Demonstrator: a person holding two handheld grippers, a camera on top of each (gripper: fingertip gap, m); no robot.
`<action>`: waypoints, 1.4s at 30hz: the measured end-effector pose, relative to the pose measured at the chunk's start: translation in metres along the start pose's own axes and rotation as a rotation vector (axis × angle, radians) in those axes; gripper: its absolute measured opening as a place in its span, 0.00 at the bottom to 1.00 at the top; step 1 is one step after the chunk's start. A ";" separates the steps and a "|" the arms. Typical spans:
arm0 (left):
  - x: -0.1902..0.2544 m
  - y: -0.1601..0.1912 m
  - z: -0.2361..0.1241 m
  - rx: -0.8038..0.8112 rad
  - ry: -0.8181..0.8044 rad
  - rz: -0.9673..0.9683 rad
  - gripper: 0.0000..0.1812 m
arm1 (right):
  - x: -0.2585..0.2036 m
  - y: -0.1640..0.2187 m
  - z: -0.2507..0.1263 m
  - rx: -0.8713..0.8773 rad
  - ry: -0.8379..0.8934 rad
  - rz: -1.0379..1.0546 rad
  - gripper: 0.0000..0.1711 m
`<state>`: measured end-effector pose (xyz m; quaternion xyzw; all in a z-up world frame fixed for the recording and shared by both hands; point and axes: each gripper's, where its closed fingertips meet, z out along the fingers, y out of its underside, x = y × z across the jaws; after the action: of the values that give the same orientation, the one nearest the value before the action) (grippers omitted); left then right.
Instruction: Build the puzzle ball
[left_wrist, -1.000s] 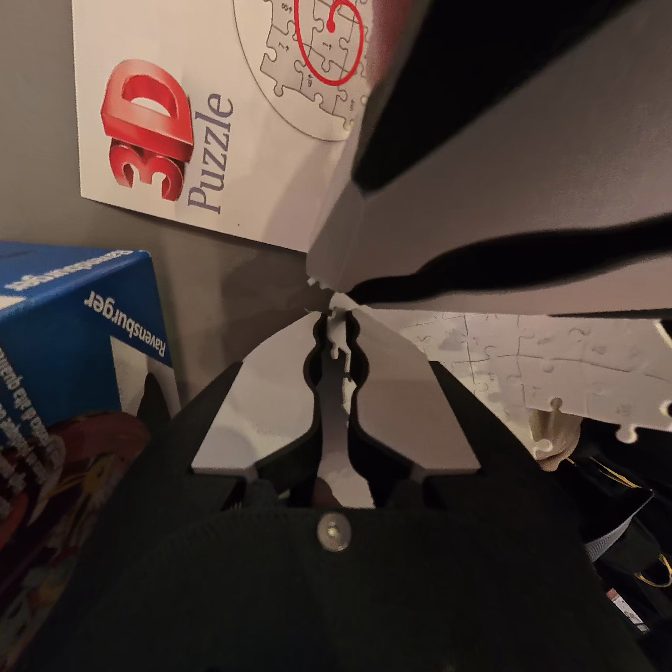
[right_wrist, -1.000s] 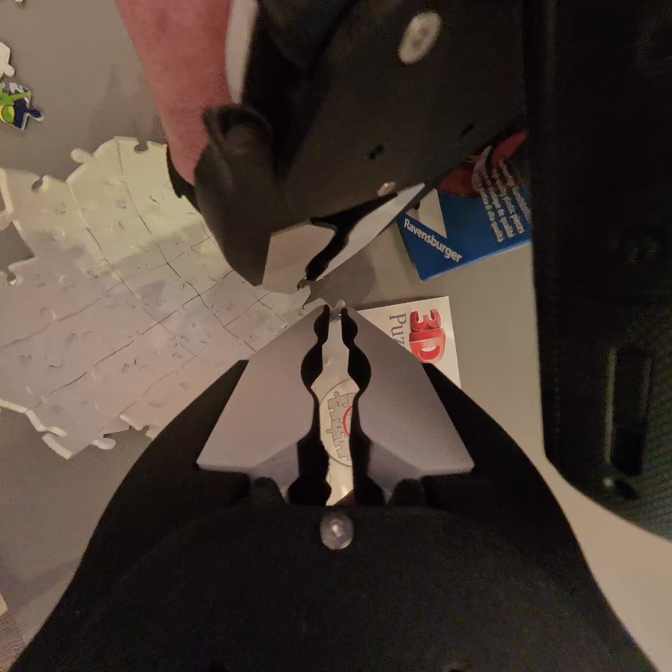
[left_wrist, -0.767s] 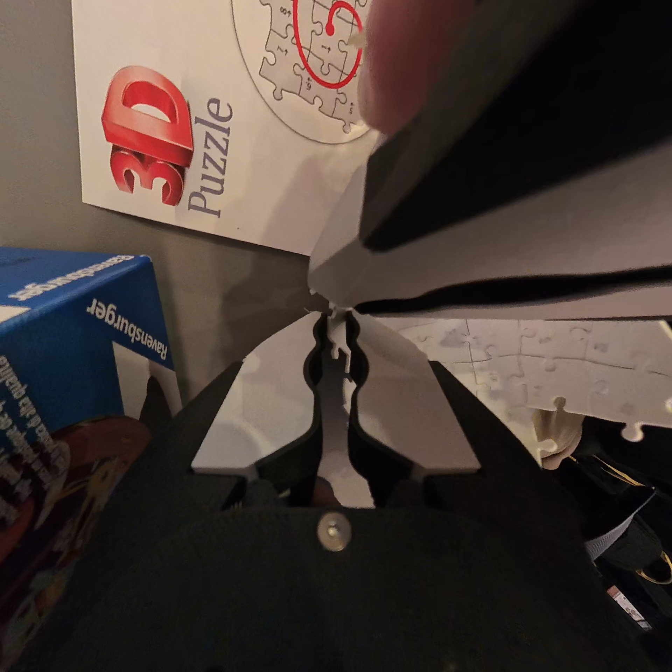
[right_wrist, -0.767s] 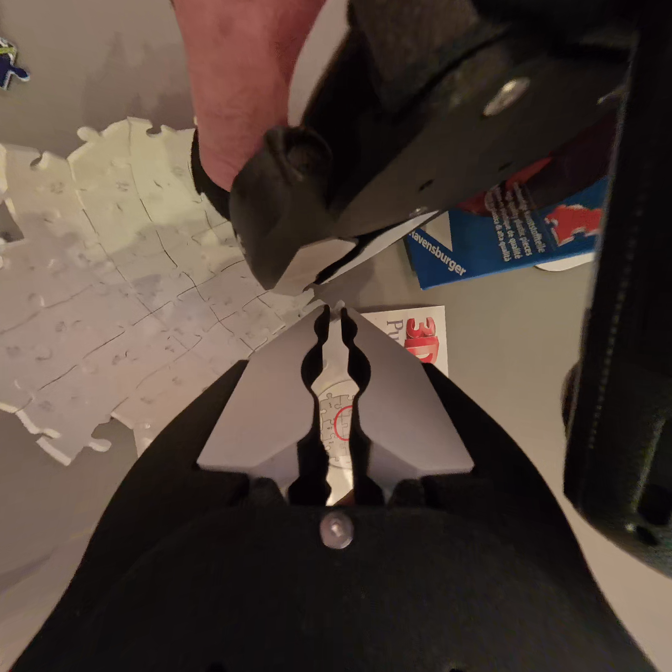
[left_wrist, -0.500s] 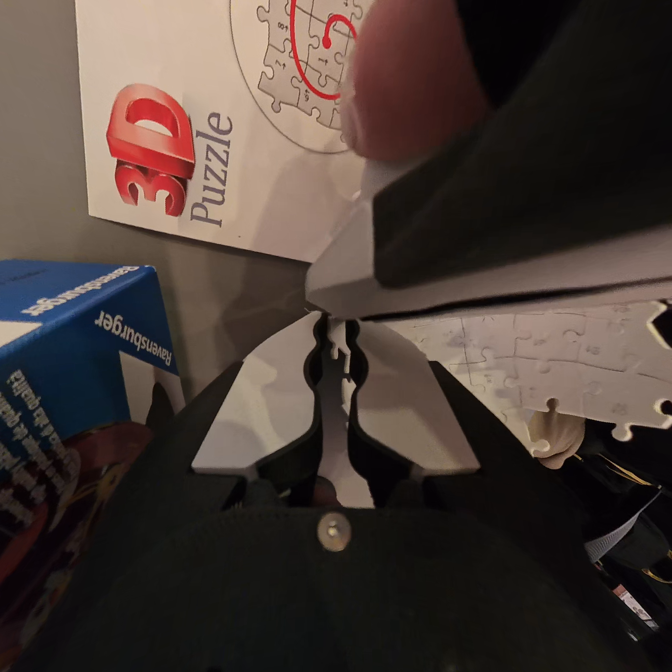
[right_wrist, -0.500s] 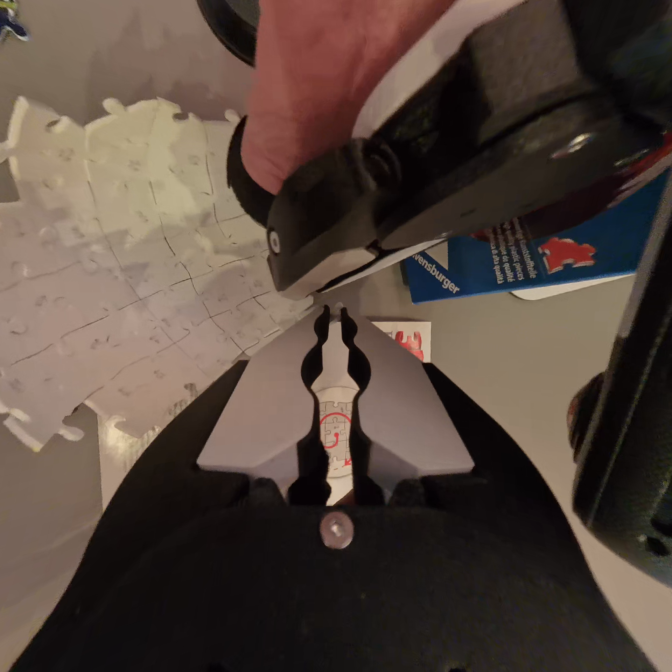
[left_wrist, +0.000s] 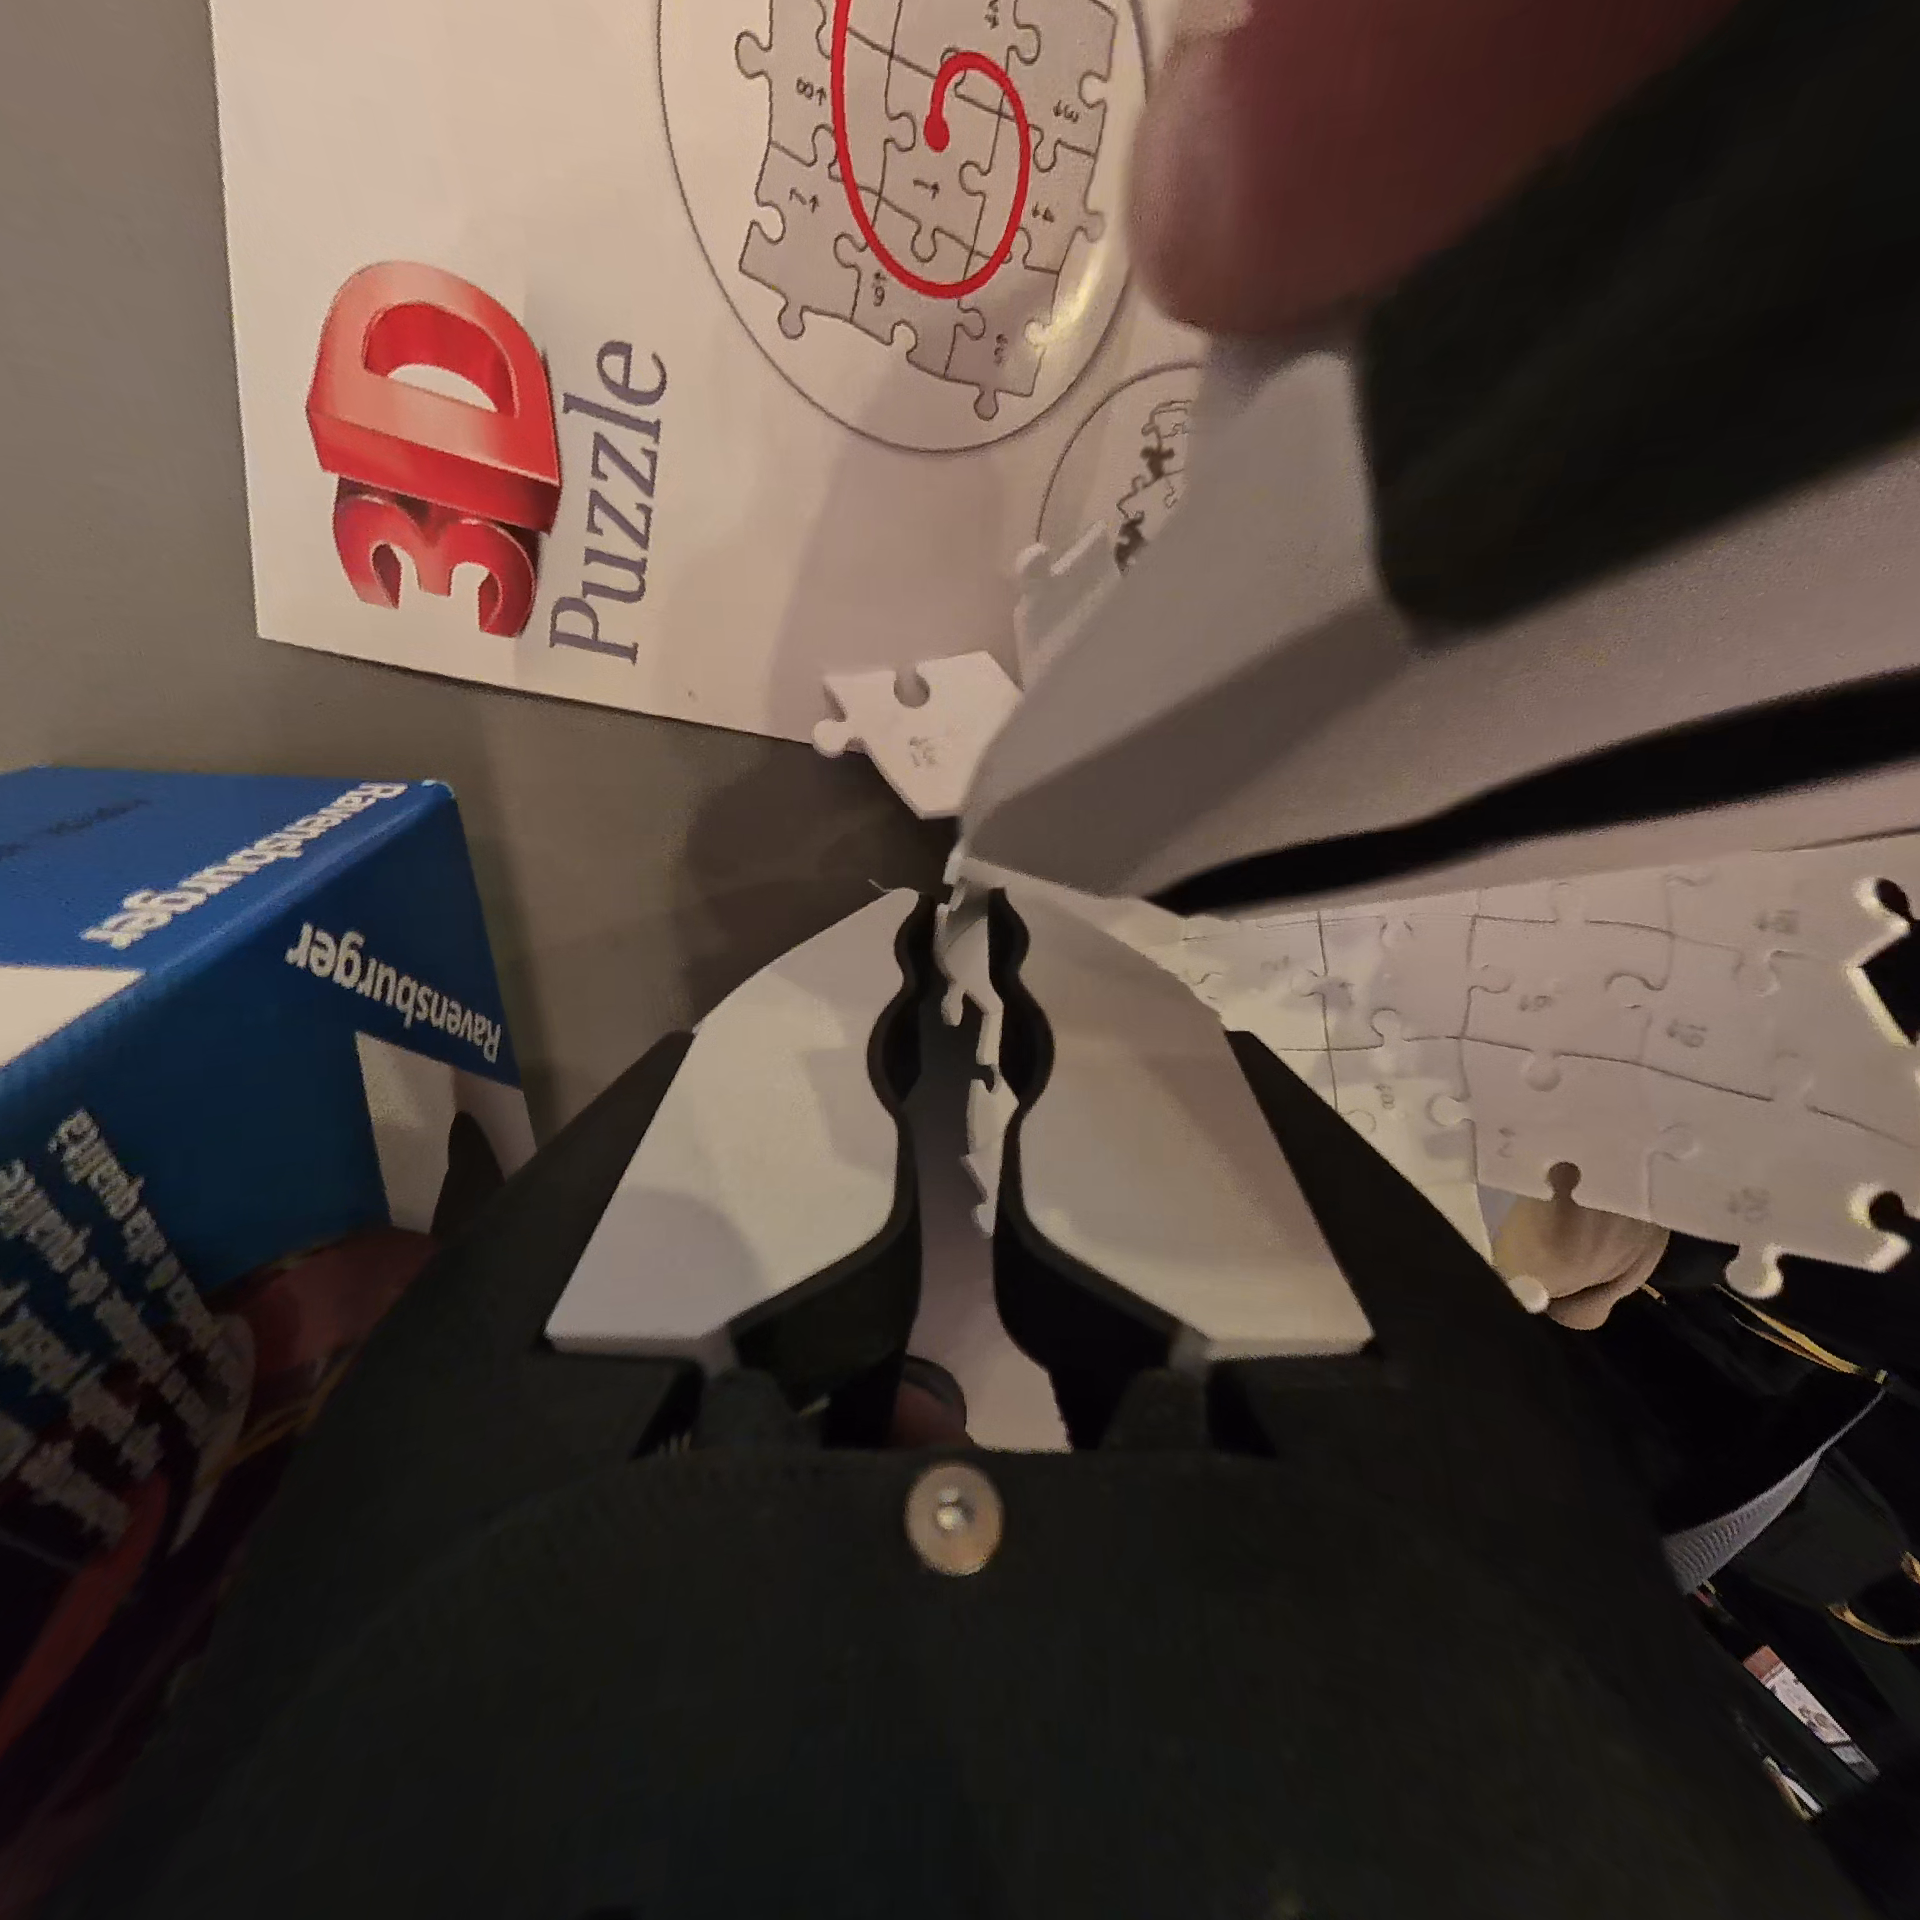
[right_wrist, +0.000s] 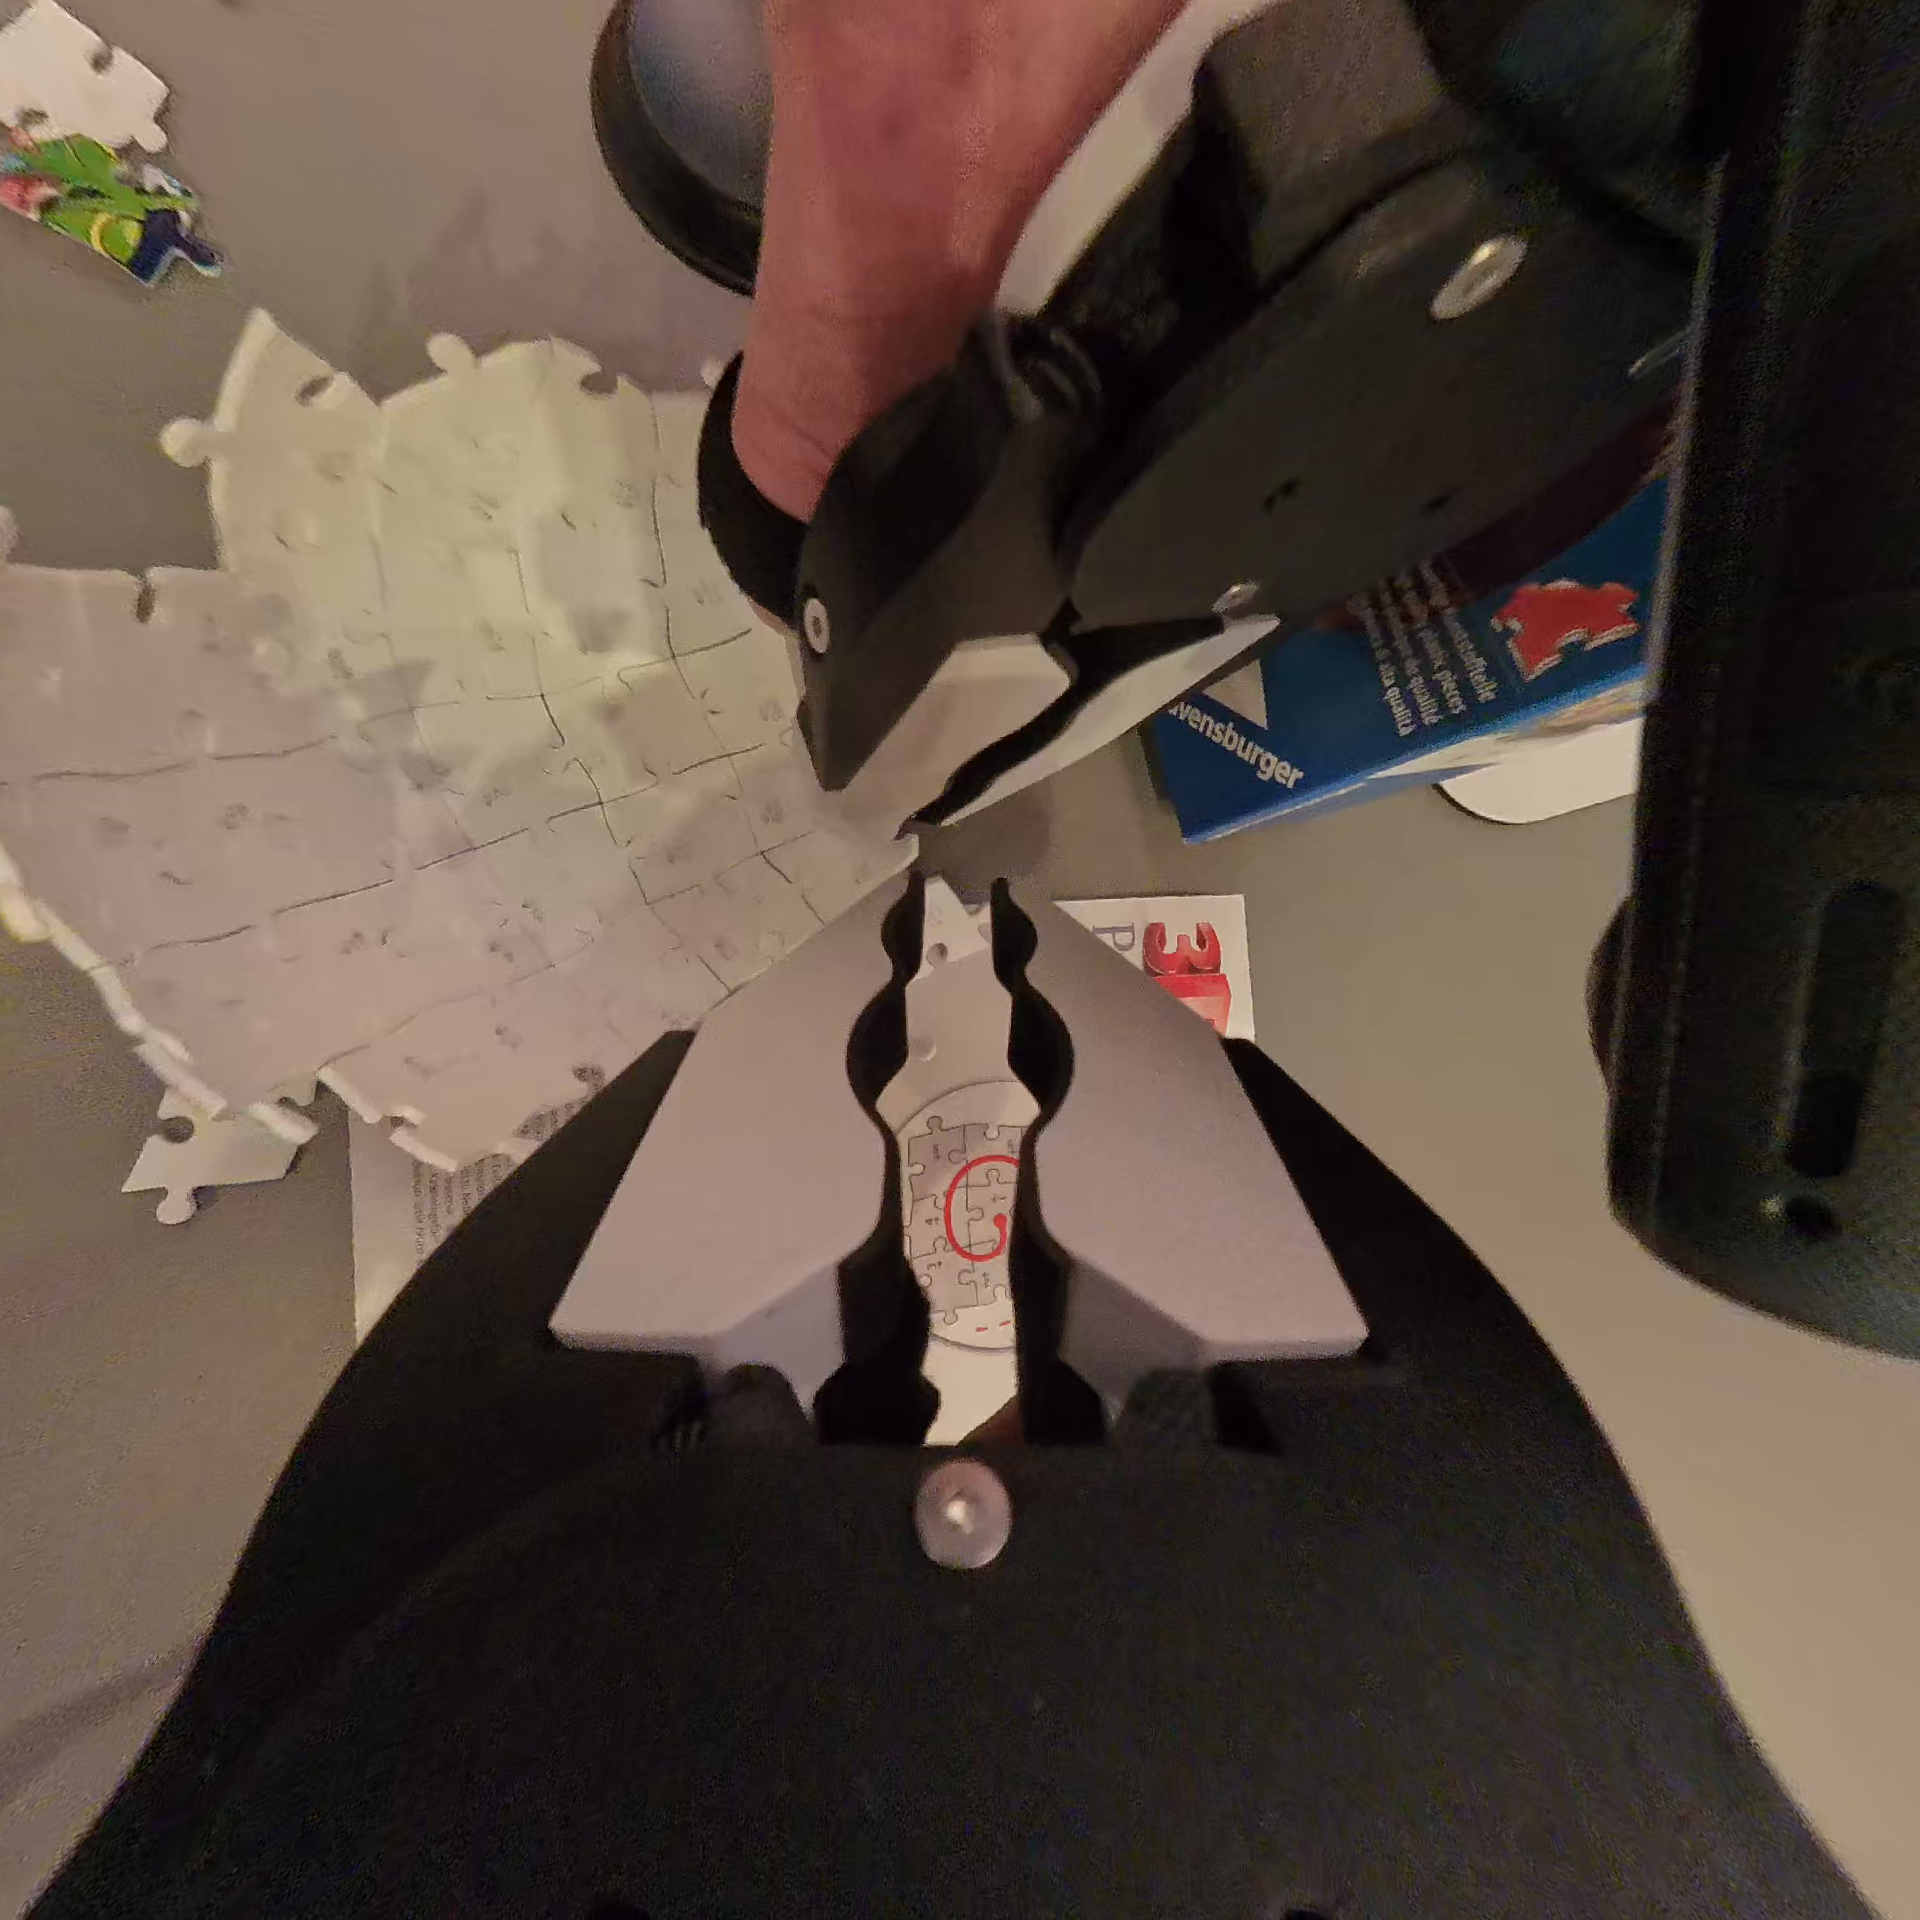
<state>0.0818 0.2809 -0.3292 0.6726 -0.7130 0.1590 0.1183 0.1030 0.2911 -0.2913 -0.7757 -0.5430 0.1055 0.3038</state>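
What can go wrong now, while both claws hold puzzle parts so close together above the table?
1. The right claw pinches the loose white piece only at one corner, so the piece may twist or slip out.
2. The left claw holds the joined white sheet only by its edge; the rest hangs free, so a push may bend it or open its seams.
3. The two claw tips almost meet, so they may bump and miss the slot.

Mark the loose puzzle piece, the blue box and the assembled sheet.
loose piece (left_wrist: 928, 740): left wrist view, centre of its white back.
blue box (left_wrist: 223, 914): left wrist view, blue top face.
assembled sheet (right_wrist: 436, 748): right wrist view, middle of the joined white pieces.
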 end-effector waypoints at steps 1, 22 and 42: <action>0.000 0.000 0.000 -0.002 0.000 0.000 0.05 | -0.003 -0.001 -0.001 0.007 -0.014 0.000 0.05; -0.003 0.000 0.003 -0.059 0.017 -0.016 0.06 | -0.019 0.022 0.022 -0.064 -0.096 0.003 0.00; -0.005 -0.003 0.004 -0.081 0.016 0.011 0.07 | -0.014 0.022 0.022 -0.029 -0.067 -0.026 0.01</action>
<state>0.0851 0.2834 -0.3346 0.6620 -0.7215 0.1362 0.1503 0.1040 0.2817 -0.3236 -0.7691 -0.5642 0.1193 0.2754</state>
